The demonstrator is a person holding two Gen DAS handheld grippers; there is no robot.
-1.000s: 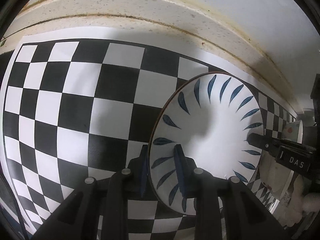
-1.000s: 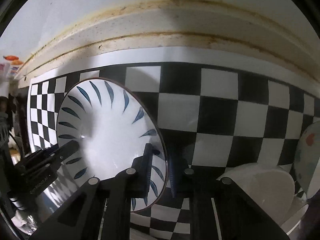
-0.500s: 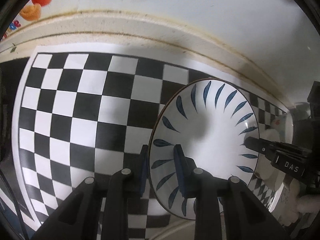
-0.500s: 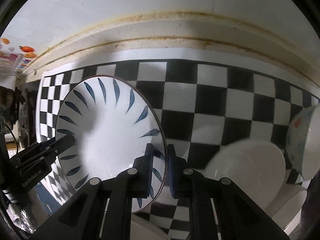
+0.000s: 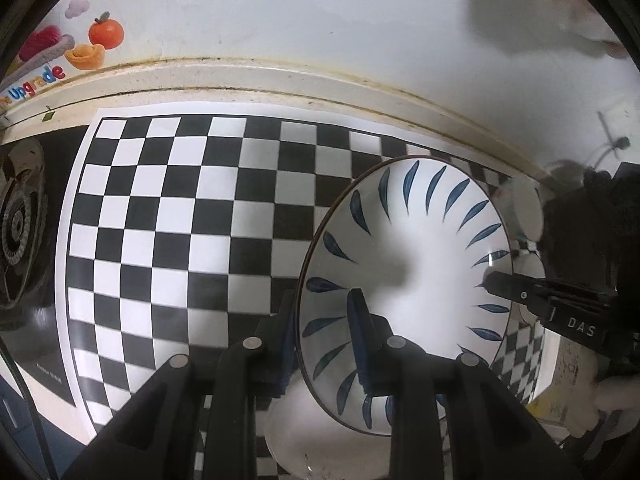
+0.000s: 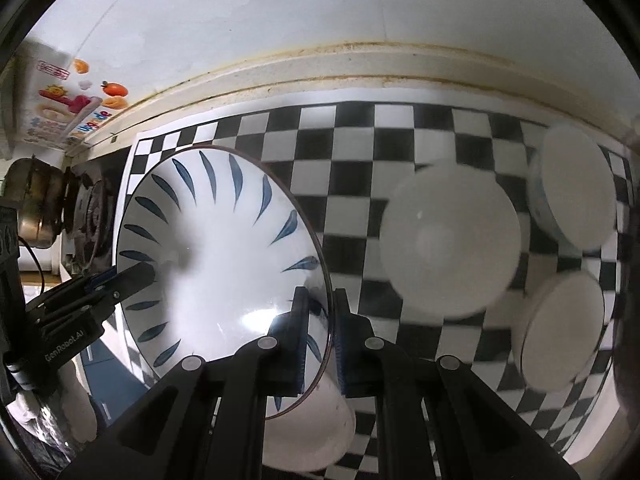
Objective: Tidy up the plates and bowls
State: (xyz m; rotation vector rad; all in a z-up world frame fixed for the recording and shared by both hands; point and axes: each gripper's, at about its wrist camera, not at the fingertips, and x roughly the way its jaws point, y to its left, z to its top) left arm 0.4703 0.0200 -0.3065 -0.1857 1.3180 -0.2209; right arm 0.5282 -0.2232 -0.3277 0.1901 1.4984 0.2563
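Observation:
A white bowl with blue leaf marks (image 5: 408, 280) (image 6: 220, 260) hangs tilted above the checkered mat (image 5: 160, 220) (image 6: 400, 140), carried by both grippers. My left gripper (image 5: 322, 312) is shut on its left rim, one finger inside and one outside. My right gripper (image 6: 320, 300) is shut on the opposite rim in the same way. Each wrist view shows the other gripper across the bowl: the right gripper (image 5: 520, 292) and the left gripper (image 6: 120, 280). A plain white bowl (image 5: 320, 440) (image 6: 312, 432) sits on the mat below the held bowl.
Three more white bowls lie on the mat to the right: a wide one (image 6: 448, 248), one at the back (image 6: 572, 192) and one nearer (image 6: 560, 332). A stove burner (image 5: 20, 220) and a metal pot (image 6: 36, 200) stand left of the mat. A wall ledge (image 5: 280, 80) runs behind.
Both grippers have risen with the bowl held between them. The mat looks smaller and farther, and the white bowls on it have come into view.

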